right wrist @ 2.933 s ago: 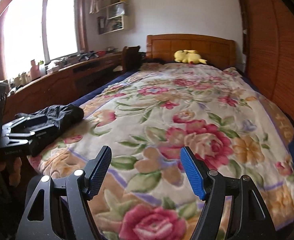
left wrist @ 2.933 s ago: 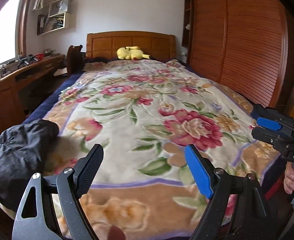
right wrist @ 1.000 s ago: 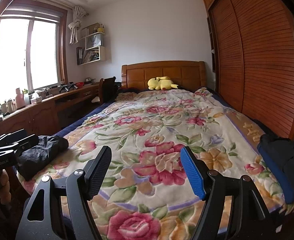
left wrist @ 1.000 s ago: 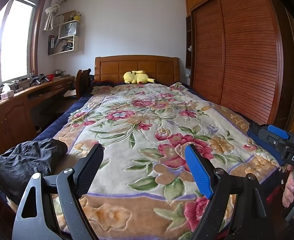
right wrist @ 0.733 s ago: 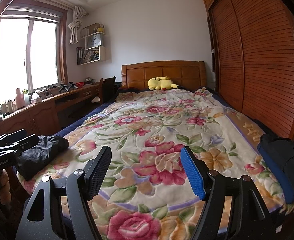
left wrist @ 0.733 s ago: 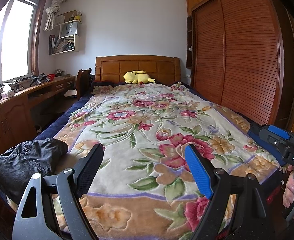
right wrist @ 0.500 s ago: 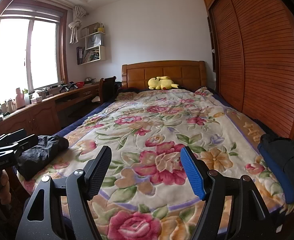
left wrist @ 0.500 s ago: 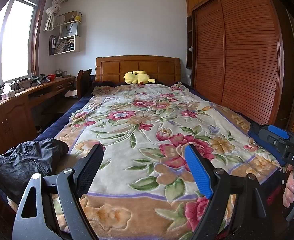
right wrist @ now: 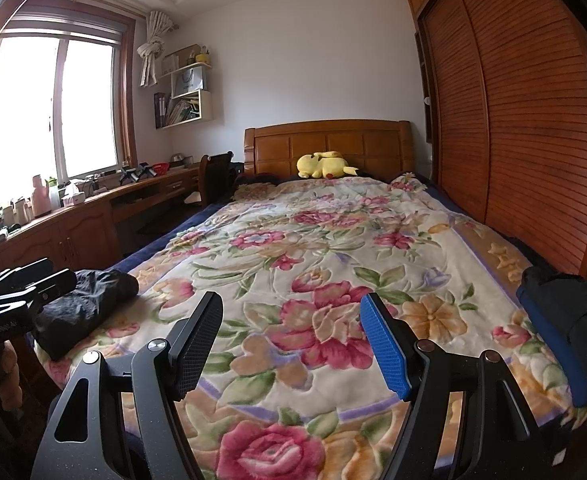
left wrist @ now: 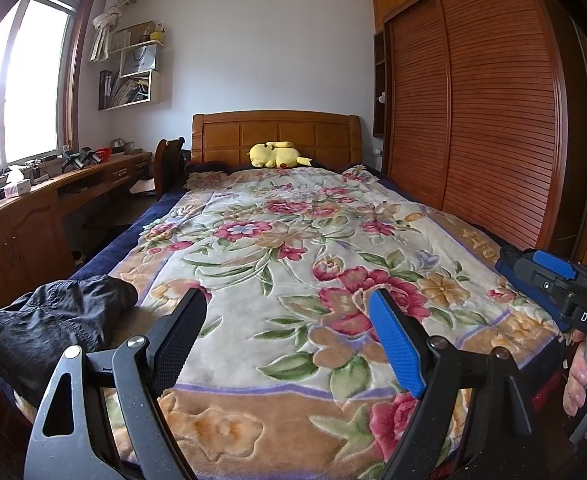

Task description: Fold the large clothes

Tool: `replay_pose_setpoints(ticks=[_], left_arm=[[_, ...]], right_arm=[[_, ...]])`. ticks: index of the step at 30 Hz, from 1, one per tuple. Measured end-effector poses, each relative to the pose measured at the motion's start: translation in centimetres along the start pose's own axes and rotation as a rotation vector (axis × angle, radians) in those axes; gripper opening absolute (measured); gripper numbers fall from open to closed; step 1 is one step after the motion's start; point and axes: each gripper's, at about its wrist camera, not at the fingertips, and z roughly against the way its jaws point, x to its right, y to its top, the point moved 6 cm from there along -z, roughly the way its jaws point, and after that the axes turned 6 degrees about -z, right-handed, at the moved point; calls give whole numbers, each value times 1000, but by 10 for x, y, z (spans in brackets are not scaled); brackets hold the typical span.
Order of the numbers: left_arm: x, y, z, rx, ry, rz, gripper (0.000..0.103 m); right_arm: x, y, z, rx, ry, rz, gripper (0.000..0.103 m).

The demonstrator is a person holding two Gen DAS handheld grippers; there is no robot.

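Observation:
A crumpled black garment (left wrist: 53,316) lies on the near left corner of the bed; it also shows in the right wrist view (right wrist: 85,304). A dark blue and black garment (right wrist: 565,320) lies on the near right corner. My left gripper (left wrist: 289,344) is open and empty, held above the foot of the bed. My right gripper (right wrist: 293,344) is open and empty, held to its right; it also shows in the left wrist view (left wrist: 549,280). The left gripper's body shows at the left edge of the right wrist view (right wrist: 17,292).
The bed carries a floral blanket (left wrist: 293,240) with a yellow plush toy (left wrist: 277,154) at the wooden headboard. A wooden desk (left wrist: 33,208) and a chair (left wrist: 167,164) run along the left. A slatted wardrobe (left wrist: 473,120) stands on the right.
Since 2.9 s ago both grippers have tilted up from the blanket and pulled back, so the whole room shows. Over the last second nothing has visibly moved.

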Motion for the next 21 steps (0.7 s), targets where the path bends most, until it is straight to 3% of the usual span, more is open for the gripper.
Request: replay_pose_setpoints(ticks=[21], left_arm=[[0, 0, 0, -1, 0, -1, 84]], right_arm=[[3, 0, 0, -6, 13, -2, 73]])
